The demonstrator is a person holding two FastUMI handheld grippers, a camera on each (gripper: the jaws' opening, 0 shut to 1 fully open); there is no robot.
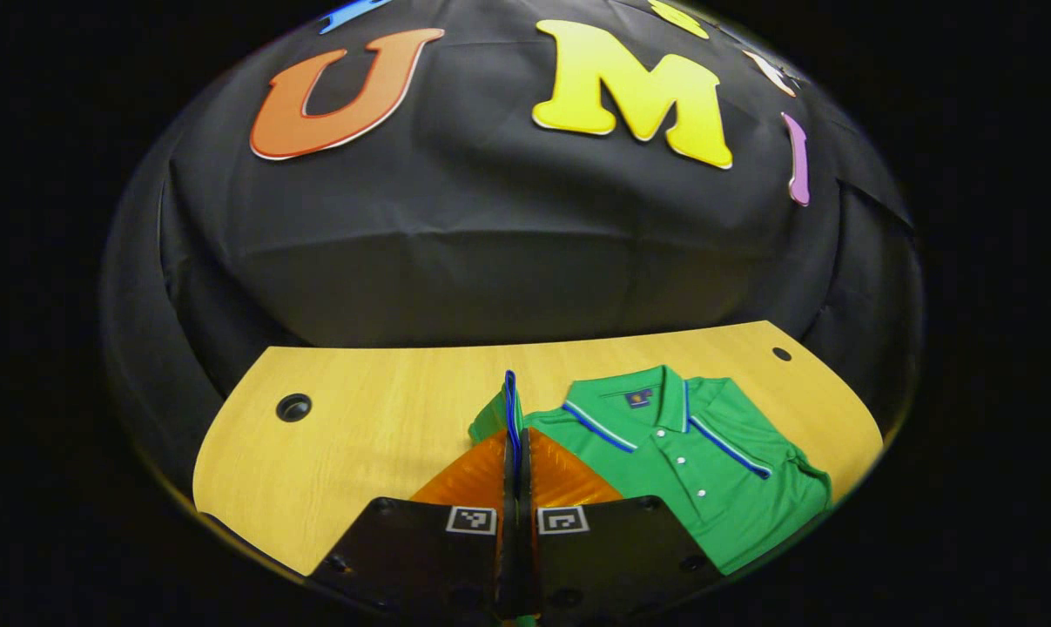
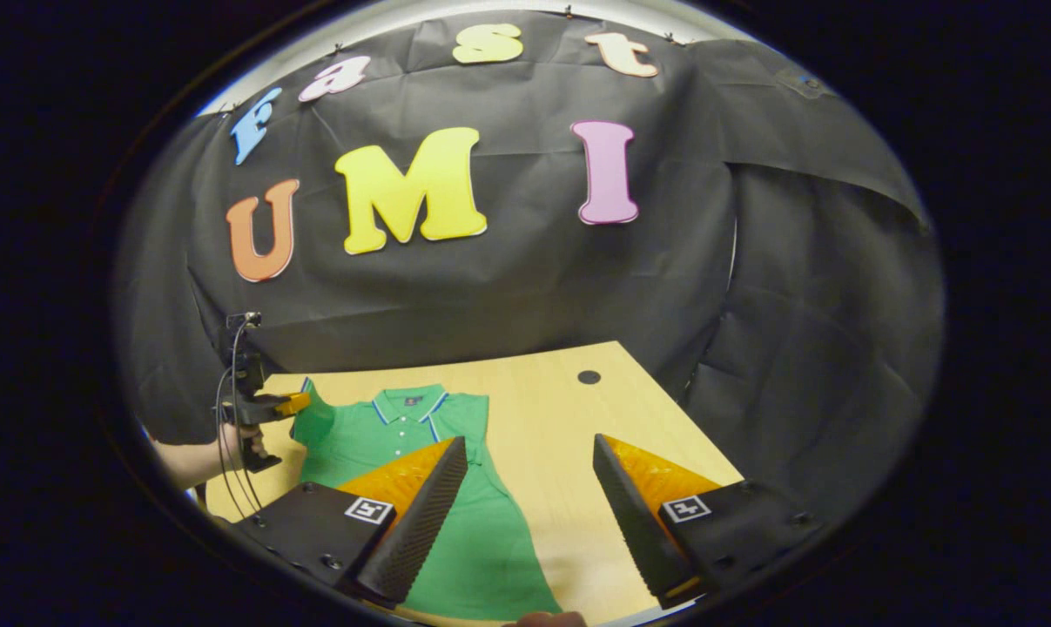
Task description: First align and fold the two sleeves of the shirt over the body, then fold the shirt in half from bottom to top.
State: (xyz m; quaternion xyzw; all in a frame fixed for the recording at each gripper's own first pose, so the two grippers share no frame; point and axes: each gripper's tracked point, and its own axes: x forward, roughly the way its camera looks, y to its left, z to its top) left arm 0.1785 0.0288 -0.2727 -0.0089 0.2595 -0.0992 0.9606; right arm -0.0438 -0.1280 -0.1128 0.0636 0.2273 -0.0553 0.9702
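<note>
My left gripper [image 1: 515, 409] is clenched on the edge of a sleeve [image 1: 495, 416] of the green shirt [image 1: 708, 461]: in the left gripper view both fingers are pressed together with a thin strip of blue-trimmed green cloth standing up between their tips. From that view the shirt lies just right of the fingers on the wooden table [image 1: 377, 435], collar [image 1: 638, 405] toward the booth wall, buttons running down the placket toward me. In the right gripper view I see the same left gripper [image 2: 292, 404] farther off, held in a hand [image 2: 251, 431] at the shirt's left shoulder, lifting that sleeve [image 2: 312, 422] above the table [image 2: 560, 435]. The shirt [image 2: 481, 540] spreads flat from the collar [image 2: 410, 402] down toward the near table edge. My right gripper [image 2: 529, 501] is released, its two fingers spread wide and gripping nothing; one finger hangs over the shirt's body, the other over bare wood to the right of the shirt's right edge. A dark round hole [image 2: 589, 377] sits in the table beyond the shirt, toward the wall.
</note>
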